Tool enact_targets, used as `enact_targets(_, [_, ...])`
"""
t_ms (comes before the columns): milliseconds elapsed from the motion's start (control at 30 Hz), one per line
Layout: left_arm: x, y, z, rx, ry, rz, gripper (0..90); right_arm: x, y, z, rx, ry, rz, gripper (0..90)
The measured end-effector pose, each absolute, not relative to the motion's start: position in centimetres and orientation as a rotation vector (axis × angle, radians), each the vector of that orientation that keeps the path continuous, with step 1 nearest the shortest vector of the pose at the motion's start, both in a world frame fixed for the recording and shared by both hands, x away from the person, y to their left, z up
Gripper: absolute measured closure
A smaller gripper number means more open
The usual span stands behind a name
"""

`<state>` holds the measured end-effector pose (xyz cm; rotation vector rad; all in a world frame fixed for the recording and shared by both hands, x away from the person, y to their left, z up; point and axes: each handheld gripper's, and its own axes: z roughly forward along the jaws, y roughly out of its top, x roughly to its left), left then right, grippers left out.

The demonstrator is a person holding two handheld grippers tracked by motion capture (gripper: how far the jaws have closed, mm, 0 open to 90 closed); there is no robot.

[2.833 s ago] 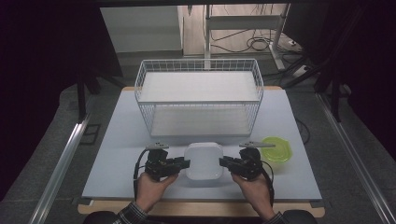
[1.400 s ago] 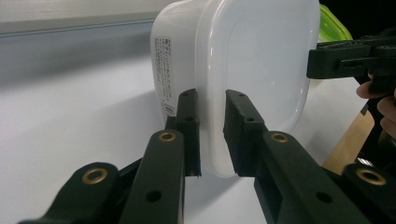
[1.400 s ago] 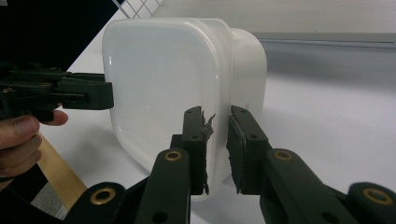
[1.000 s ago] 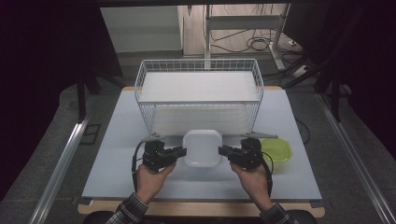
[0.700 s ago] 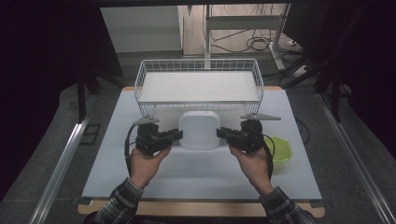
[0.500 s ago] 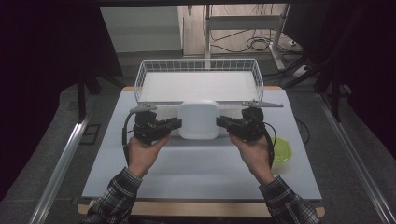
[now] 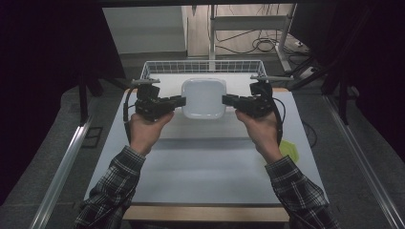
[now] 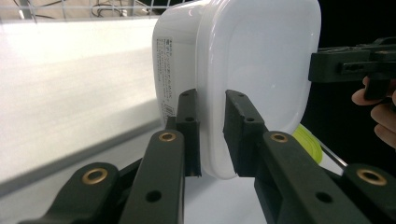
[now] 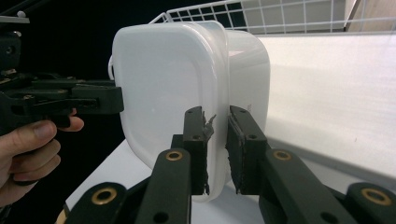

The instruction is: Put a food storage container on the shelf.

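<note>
A white lidded plastic container (image 7: 204, 98) hangs in the air over the table, just in front of the wire basket (image 7: 157, 67). My left gripper (image 7: 180, 100) is shut on the rim of its left side. My right gripper (image 7: 225, 99) is shut on the rim of its right side. In the left gripper view the container (image 8: 252, 74) stands on edge with my jaws (image 8: 212, 133) pinching its lid rim, the label side turned left. The right gripper view has the same container (image 9: 187, 88) with my jaws (image 9: 215, 149) clamped on its rim.
The white wire basket stands at the far side of the white table (image 7: 205, 167), its floor bare. A yellow-green lid (image 7: 290, 150) lies at the table's right edge beside the person's right forearm. Dark floor and metal rails flank the table.
Both grippers have lifted the container from near the table's front and carried it up and away toward the basket. The grip on both sides has stayed the same.
</note>
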<state>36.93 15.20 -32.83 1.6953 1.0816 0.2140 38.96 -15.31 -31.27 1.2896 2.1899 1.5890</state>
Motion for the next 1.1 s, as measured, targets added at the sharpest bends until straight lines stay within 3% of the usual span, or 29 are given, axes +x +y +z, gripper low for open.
enact_targets(333, [38.3,15.3,-32.2,1.700,1.063,0.229,71.8,40.8,-15.0,-30.6,1.304,2.188,1.596,73.5])
enact_targets(667, [39.7,15.1,-32.0,1.716,1.041,0.294,61.5,42.4,-14.2,-30.6,1.257,2.169,1.558,60.7])
enact_targets(1100, [40.7,14.8,-31.6,1.710,1.062,0.362,55.2,43.7,-13.6,-30.3,1.190,2.096,1.475,58.3])
